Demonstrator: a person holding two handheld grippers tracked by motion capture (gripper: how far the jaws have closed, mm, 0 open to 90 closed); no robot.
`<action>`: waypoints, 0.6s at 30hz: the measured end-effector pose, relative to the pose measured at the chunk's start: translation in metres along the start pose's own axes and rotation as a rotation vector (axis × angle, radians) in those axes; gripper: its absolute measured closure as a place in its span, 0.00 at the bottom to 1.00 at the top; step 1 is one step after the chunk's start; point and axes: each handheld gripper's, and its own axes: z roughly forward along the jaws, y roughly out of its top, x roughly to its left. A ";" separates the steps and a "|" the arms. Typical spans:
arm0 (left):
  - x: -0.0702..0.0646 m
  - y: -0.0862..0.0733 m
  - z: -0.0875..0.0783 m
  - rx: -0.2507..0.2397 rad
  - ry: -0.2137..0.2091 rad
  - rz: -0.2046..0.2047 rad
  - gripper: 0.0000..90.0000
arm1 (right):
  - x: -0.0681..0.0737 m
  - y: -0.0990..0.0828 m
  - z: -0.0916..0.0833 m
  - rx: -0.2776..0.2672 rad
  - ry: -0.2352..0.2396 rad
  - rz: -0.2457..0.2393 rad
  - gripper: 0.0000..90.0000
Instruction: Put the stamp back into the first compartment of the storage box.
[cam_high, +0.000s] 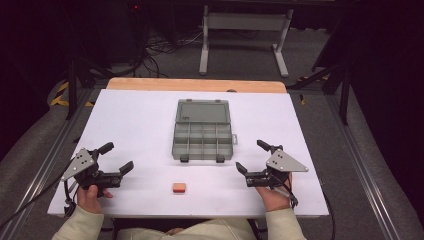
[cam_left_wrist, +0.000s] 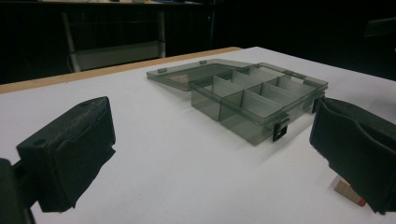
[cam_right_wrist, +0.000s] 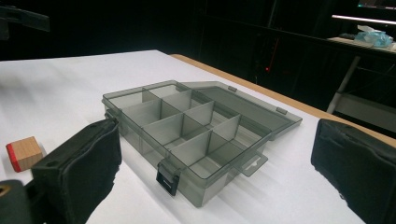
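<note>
Small wooden block (cam_high: 179, 187) is sitting nearest me, near edge of the table (cam_high: 135, 115), between my claws. I'm holding the left gripper (cam_high: 116, 158) wide open, empty. The organizer box (cam_high: 202, 141) is lying open, centre, farther out. Right gripper (cam_high: 253, 156) also gaping, empty. Judging this as pre-grasp: next, one claw needs to straddle the block.

This looks like a lab or recording studio. A white-covered table (cam_high: 150, 125) with a wooden edge stands on grey carpet in a dark room. Beyond the jaws, past the table's far edge, loose cables (cam_high: 165, 47) lie on the floor beside the white legs of a metal stand (cam_high: 245, 30). Black tripod legs (cam_high: 335, 75) and yellow-black hazard tape (cam_high: 61, 95) flank the table.
</note>
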 end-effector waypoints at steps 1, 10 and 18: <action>0.000 0.000 0.000 0.000 0.000 0.000 0.01 | 0.000 0.001 0.000 -0.004 0.002 0.000 0.02; 0.001 0.000 -0.001 -0.008 0.007 -0.003 0.01 | 0.004 0.006 0.003 0.010 0.020 -0.011 0.03; 0.000 -0.001 -0.001 -0.002 0.006 0.000 0.01 | 0.005 0.009 0.003 0.044 0.059 -0.017 0.05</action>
